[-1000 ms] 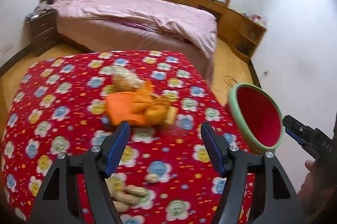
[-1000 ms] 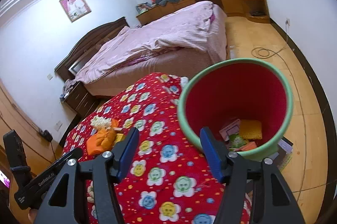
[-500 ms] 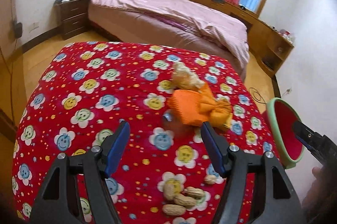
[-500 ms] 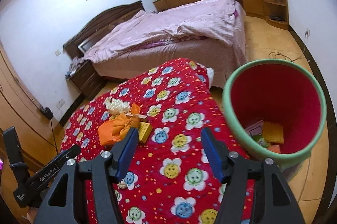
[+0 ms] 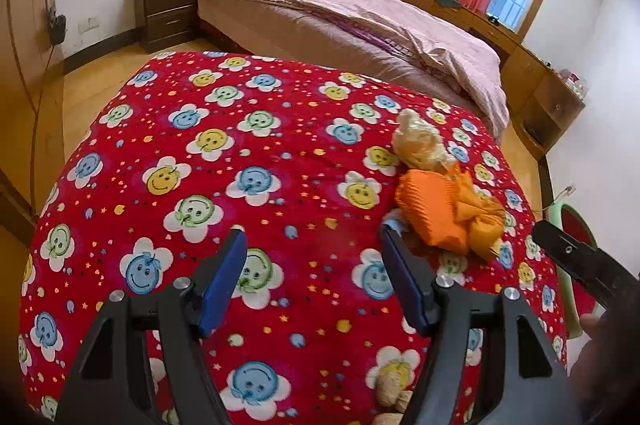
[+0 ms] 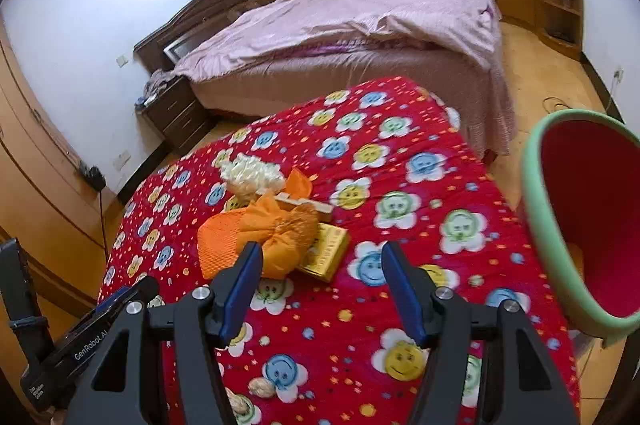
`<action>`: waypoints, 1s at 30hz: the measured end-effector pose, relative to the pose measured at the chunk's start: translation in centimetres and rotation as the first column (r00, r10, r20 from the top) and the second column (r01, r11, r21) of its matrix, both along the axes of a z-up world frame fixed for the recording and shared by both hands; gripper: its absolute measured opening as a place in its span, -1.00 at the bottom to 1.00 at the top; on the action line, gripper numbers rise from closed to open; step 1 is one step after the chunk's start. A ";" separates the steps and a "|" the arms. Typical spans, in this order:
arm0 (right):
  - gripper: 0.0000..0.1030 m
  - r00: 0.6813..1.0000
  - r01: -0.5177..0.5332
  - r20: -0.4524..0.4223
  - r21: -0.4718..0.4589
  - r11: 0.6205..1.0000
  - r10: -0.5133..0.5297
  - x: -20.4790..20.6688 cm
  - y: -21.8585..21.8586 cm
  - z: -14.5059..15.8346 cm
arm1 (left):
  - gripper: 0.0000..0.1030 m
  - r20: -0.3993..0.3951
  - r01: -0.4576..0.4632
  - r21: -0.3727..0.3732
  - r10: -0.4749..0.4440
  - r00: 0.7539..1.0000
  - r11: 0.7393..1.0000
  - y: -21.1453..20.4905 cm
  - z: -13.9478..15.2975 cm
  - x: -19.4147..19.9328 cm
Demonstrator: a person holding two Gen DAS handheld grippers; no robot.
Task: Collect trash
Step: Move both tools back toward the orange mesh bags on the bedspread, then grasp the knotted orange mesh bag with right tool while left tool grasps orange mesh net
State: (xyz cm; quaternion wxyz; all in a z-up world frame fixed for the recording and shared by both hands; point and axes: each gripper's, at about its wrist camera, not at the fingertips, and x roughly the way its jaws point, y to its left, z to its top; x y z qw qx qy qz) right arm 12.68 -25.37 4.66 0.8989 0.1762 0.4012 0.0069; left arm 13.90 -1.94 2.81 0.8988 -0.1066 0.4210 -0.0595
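Both claws hang over the table with the red flowered cloth (image 5: 256,161), and both are empty. The left claw (image 5: 314,263) has its blue pads apart, only cloth showing between them. The trash pile sits just off its right fingertip, toward the table's right edge: an orange net bag (image 5: 434,211), bunched up, with a pale crinkled wrapper (image 5: 418,145) touching it on the far side.

From the right wrist view, the right claw (image 6: 320,265) is spread as well, nothing gripped. The same orange net bag (image 6: 256,237) lies right at the tip of its left finger, partly behind it. A yellow box (image 6: 326,251) leans against the bag, in the gap ahead of the pads but beyond them. A whitish wrapper (image 6: 250,173) lies behind the bag, and a flat pale strip (image 6: 306,203) rests across the top of the pile.

Off the table's right edge stands the bin (image 6: 534,209), green rim, red inside, well apart from the pile. Peanuts (image 6: 262,387) lie scattered near the front edge, under the claw's frame.

The bin's contents are mostly cut off by the picture's edge. The left view catches only a sliver of the bin (image 5: 560,209) behind the other gripper's black body. A bed (image 6: 360,25) fills the background.
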 end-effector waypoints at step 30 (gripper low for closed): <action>-0.68 0.999 -0.023 0.042 0.054 0.998 0.021 1.9 1.0 -1.4 | 0.34 0.002 0.107 -0.028 -0.107 0.994 0.994 -2.3 -0.3 1.1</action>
